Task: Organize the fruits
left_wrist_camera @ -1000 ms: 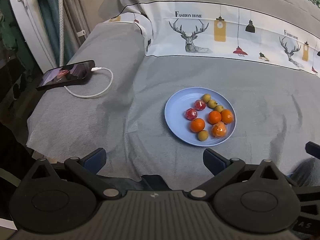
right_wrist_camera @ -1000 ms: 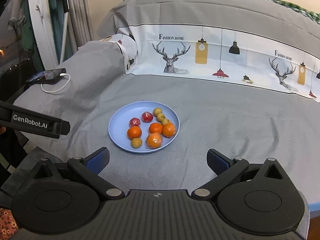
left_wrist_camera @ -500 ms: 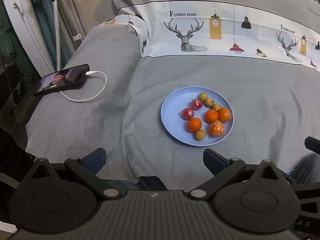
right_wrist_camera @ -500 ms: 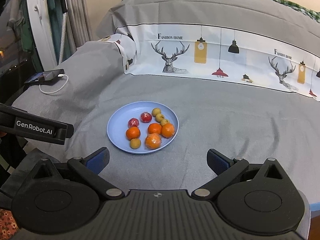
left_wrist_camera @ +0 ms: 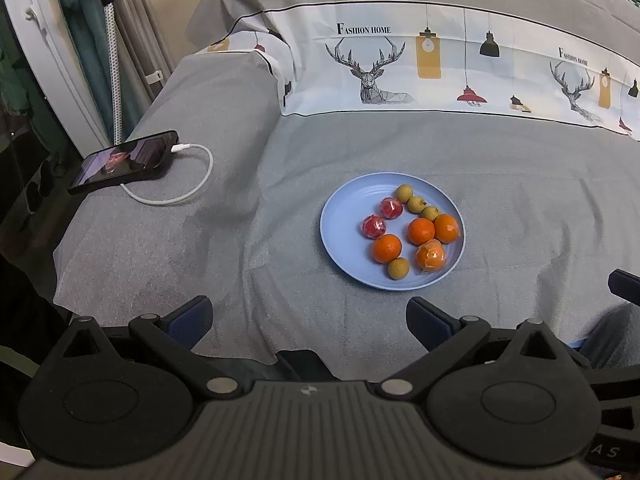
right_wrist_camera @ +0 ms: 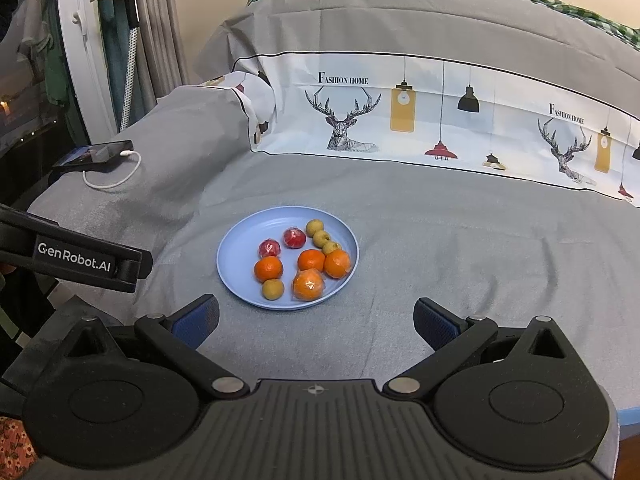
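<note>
A light blue plate [left_wrist_camera: 344, 208] [right_wrist_camera: 244, 240] lies on the grey bed cover. On it sit several oranges [left_wrist_camera: 387, 248] [right_wrist_camera: 268, 269], one of them in clear wrap [left_wrist_camera: 431, 255] [right_wrist_camera: 308, 285], two red wrapped fruits [left_wrist_camera: 373, 227] [right_wrist_camera: 269, 249] and several small yellow-brown fruits [left_wrist_camera: 399, 268] [right_wrist_camera: 273, 289]. My left gripper [left_wrist_camera: 308, 320] is open, held short of the plate's near left. My right gripper [right_wrist_camera: 316, 322] is open just short of the plate's near rim. Nothing is between either pair of fingers.
A black phone [left_wrist_camera: 124, 161] [right_wrist_camera: 94, 155] with a white charging cable [left_wrist_camera: 180, 196] lies at the bed's left edge. A deer-print cloth [left_wrist_camera: 440, 68] rises behind the plate. The left gripper's body [right_wrist_camera: 76, 258] juts in from the left of the right wrist view. Curtains hang far left.
Both grippers have crept slightly toward the bed; the plate and phone sit a little differently in each view. No fruit has moved.
</note>
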The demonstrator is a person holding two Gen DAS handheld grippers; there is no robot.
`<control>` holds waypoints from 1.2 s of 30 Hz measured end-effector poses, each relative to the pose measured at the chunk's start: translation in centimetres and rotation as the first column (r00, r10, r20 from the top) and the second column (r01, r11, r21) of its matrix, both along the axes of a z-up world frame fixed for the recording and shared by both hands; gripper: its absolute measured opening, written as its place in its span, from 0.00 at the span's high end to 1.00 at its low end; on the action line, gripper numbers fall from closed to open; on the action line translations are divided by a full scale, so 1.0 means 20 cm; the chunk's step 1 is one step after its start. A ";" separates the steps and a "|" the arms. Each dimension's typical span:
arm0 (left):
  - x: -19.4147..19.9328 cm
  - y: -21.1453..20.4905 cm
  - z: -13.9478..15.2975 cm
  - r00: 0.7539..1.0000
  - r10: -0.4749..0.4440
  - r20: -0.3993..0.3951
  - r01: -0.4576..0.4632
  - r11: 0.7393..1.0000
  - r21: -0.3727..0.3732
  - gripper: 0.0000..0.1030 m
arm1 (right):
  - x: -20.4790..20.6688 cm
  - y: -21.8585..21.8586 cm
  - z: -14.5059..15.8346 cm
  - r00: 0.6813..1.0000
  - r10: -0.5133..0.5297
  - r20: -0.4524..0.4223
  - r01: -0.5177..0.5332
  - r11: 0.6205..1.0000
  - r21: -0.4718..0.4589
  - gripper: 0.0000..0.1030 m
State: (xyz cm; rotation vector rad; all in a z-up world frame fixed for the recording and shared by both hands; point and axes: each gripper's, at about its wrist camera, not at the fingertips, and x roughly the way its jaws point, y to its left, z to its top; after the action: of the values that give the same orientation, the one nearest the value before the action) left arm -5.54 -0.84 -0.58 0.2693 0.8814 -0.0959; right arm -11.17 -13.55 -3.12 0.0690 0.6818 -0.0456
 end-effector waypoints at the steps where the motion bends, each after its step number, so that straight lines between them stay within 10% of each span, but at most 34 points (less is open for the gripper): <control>1: 0.00 0.00 0.00 1.000 0.000 -0.001 0.000 1.000 0.000 0.00 | 0.00 0.00 0.00 1.000 0.000 0.000 0.000 1.000 0.002 0.01; 36: 0.03 -0.07 -0.04 0.999 -0.027 -0.022 0.028 0.997 0.068 0.00 | 0.02 -0.02 -0.01 1.000 0.011 0.002 -0.011 1.000 0.016 0.01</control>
State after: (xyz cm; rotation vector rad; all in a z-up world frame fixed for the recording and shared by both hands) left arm -4.90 -2.22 -1.48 0.3454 0.9026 -0.0944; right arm -10.82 -14.02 -3.24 0.0805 0.6803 -0.0299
